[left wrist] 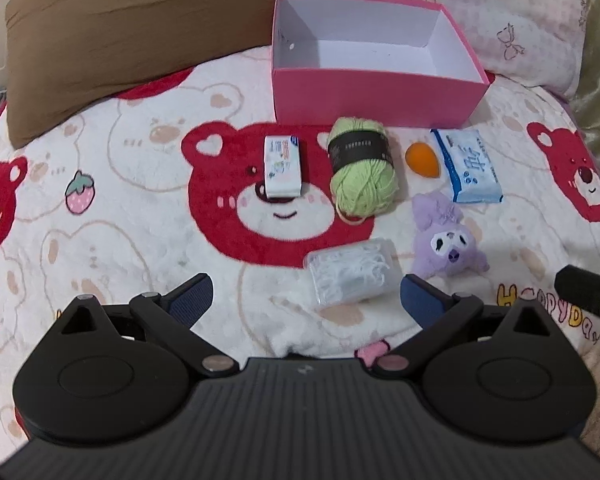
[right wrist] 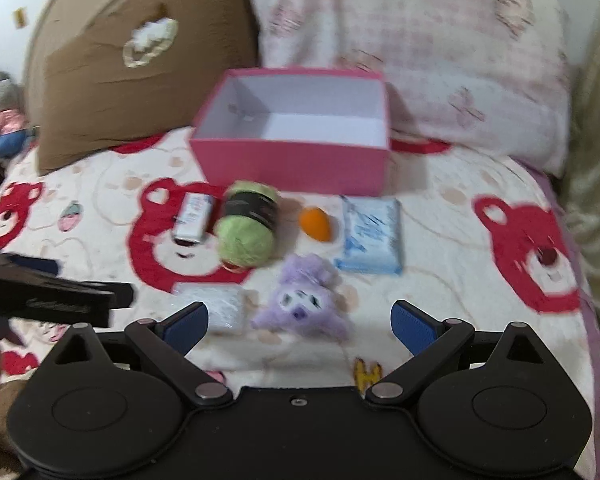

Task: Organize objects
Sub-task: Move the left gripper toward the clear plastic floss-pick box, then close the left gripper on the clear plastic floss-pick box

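An empty pink box [left wrist: 376, 96] [right wrist: 292, 164] stands at the back of the bed. In front of it lie a small white packet [left wrist: 282, 168] [right wrist: 192, 216], a green yarn ball [left wrist: 362, 172] [right wrist: 248, 228], an orange sponge egg [left wrist: 422, 157] [right wrist: 316, 222], a blue tissue pack [left wrist: 466, 166] [right wrist: 372, 236], a purple plush [left wrist: 446, 240] [right wrist: 304, 300] and a clear case of floss picks [left wrist: 354, 276] [right wrist: 220, 308]. My left gripper [left wrist: 306, 300] is open just short of the clear case. My right gripper [right wrist: 300, 326] is open, with the plush just ahead of its fingertips.
A bear-print blanket [left wrist: 140, 216] [right wrist: 460, 280] covers the bed. A brown pillow [left wrist: 132, 36] [right wrist: 132, 80] and a pink pillow [left wrist: 500, 12] [right wrist: 440, 60] lie behind the box. The left gripper's side [right wrist: 52, 296] shows at the right wrist view's left edge. A stuffed toy [right wrist: 4, 120] sits at far left.
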